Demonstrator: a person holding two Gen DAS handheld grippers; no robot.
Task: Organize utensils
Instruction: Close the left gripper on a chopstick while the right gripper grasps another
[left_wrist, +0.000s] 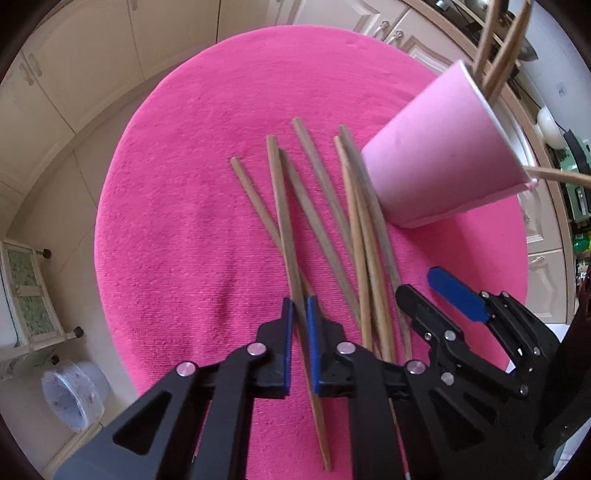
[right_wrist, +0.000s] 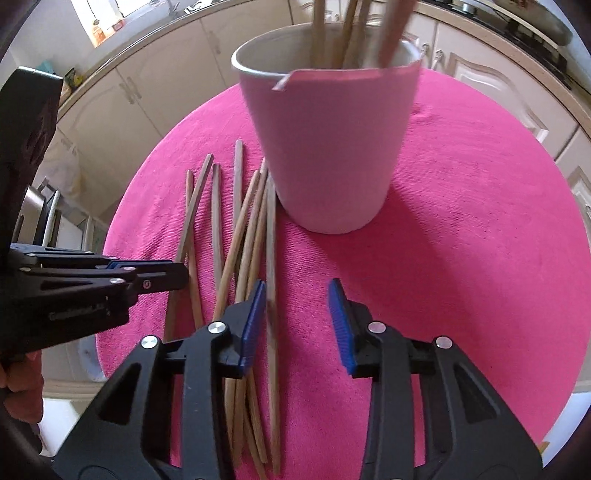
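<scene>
Several wooden chopsticks (left_wrist: 325, 229) lie loose on a pink round mat (left_wrist: 177, 221), and they also show in the right wrist view (right_wrist: 240, 229). A pink paper cup (left_wrist: 447, 147) stands at the right with several chopsticks in it; the right wrist view shows it close ahead (right_wrist: 328, 147). My left gripper (left_wrist: 300, 314) is shut on one chopstick (left_wrist: 284, 221) near its thin end. My right gripper (right_wrist: 297, 314) is open and empty, low over the mat just right of the pile. It also shows in the left wrist view (left_wrist: 428, 291).
The mat (right_wrist: 480, 240) covers a small round table. Cream cabinets (left_wrist: 92, 55) surround it. A clear plastic tub (left_wrist: 74, 395) sits on the floor at the lower left. A kitchen counter (right_wrist: 517, 22) runs behind the cup.
</scene>
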